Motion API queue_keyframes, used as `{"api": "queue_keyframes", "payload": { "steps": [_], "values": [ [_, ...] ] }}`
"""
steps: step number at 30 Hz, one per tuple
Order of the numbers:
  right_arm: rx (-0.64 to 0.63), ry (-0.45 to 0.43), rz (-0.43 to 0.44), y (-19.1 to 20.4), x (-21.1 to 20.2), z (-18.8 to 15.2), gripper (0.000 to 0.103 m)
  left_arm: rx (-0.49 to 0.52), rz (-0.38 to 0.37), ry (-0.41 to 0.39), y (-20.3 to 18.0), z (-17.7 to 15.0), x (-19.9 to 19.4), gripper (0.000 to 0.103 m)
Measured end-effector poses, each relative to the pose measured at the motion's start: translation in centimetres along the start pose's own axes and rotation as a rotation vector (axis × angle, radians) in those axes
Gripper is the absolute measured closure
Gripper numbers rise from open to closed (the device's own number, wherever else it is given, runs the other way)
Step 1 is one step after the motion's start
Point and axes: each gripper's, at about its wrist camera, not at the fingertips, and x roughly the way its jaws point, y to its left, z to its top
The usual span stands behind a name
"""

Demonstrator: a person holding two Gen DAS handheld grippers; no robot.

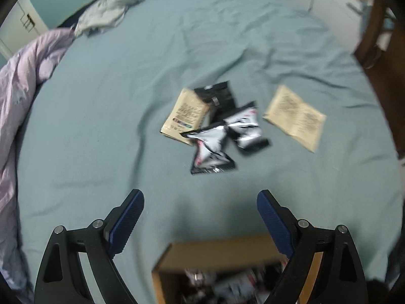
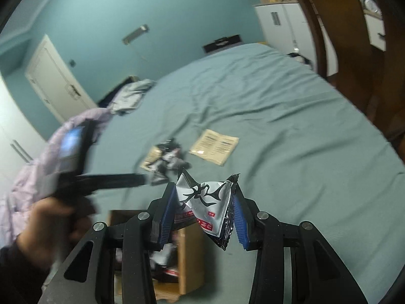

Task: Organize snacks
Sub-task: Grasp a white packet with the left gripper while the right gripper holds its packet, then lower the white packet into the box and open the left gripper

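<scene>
Left wrist view: left gripper (image 1: 200,217) hangs with fingers wide apart and empty over the teal bed sheet (image 1: 101,116). Centre frame, a blurred cluster of silver-and-black foil snack packets (image 1: 215,141) overlaps a tan paper sachet (image 1: 186,114); a second tan sachet (image 1: 295,116) lies apart, right. The open brown cardboard box (image 1: 220,250) sits at the bottom edge.

Right wrist view: right gripper (image 2: 205,215) is clamped on one crumpled silver-and-black foil packet (image 2: 205,202), lower centre, above the box (image 2: 189,253). Recommendation: centre it over the opening before release.
</scene>
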Motion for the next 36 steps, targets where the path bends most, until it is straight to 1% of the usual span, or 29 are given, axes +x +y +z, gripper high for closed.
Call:
{"api": "queue_keyframes", "payload": {
  "steps": [3,5,8,12,14,17,19,20,21,22,23,25,27,28,33,36],
  "values": [
    [0.039,0.061,-0.007,-0.5,2.0,0.0,0.063,-0.045,0.015,0.083,0.9,1.5,3.2,0.011],
    [0.077,0.091,0.006,-1.1,3.1,0.4,0.063,-0.045,0.042,0.108,1.0,2.1,4.3,0.011],
    [0.129,0.134,0.019,-1.8,5.1,1.1,0.063,-0.017,0.051,0.111,0.7,2.9,5.5,0.011],
    [0.141,0.189,0.006,-2.4,6.6,1.9,0.063,0.016,0.051,0.13,-0.3,3.7,7.3,0.013],
    [0.134,0.19,0.005,-2.5,6.5,2.3,0.063,0.021,0.045,0.133,-0.5,4.0,8.0,0.013],
    [0.109,0.18,-0.01,-2.0,6.5,2.4,0.063,0.056,0.054,0.131,-1.1,4.3,8.4,0.017],
    [0.086,0.179,-0.023,-1.6,6.2,2.2,0.063,0.059,0.033,0.126,-1.4,4.6,8.2,0.026],
    [0.078,0.177,-0.027,-1.5,6.3,2.1,0.063,0.055,0.011,0.129,-1.5,4.6,8.2,0.039],
    [0.068,0.175,-0.032,-1.3,6.2,2.1,0.063,0.047,-0.035,0.134,-1.5,4.7,8.1,0.055],
    [0.058,0.171,-0.038,-1.0,6.8,2.1,0.063,0.042,-0.044,0.13,-1.5,4.6,7.9,0.059],
    [0.052,0.167,-0.044,-1.0,6.7,2.1,0.063,0.041,-0.041,0.118,-1.4,4.5,7.6,0.07],
    [0.04,0.162,-0.061,-0.8,6.6,1.9,0.063,0.047,-0.039,0.113,-1.4,4.0,7.0,0.074],
    [0.041,0.16,-0.069,-0.8,6.6,1.8,0.063,0.05,-0.021,0.107,-1.6,2.8,5.8,0.075],
    [0.046,0.16,-0.071,-0.8,6.5,1.8,0.063,0.05,-0.023,0.1,-1.5,2.5,5.2,0.075],
    [0.07,0.15,-0.072,-1.1,6.1,2.0,0.063,0.057,-0.071,0.018,-0.2,-0.1,0.0,0.075],
    [0.074,0.141,-0.071,-1.1,5.8,2.1,0.063,0.078,-0.094,-0.029,0.8,-2.5,-3.7,0.075]
  ]
}}
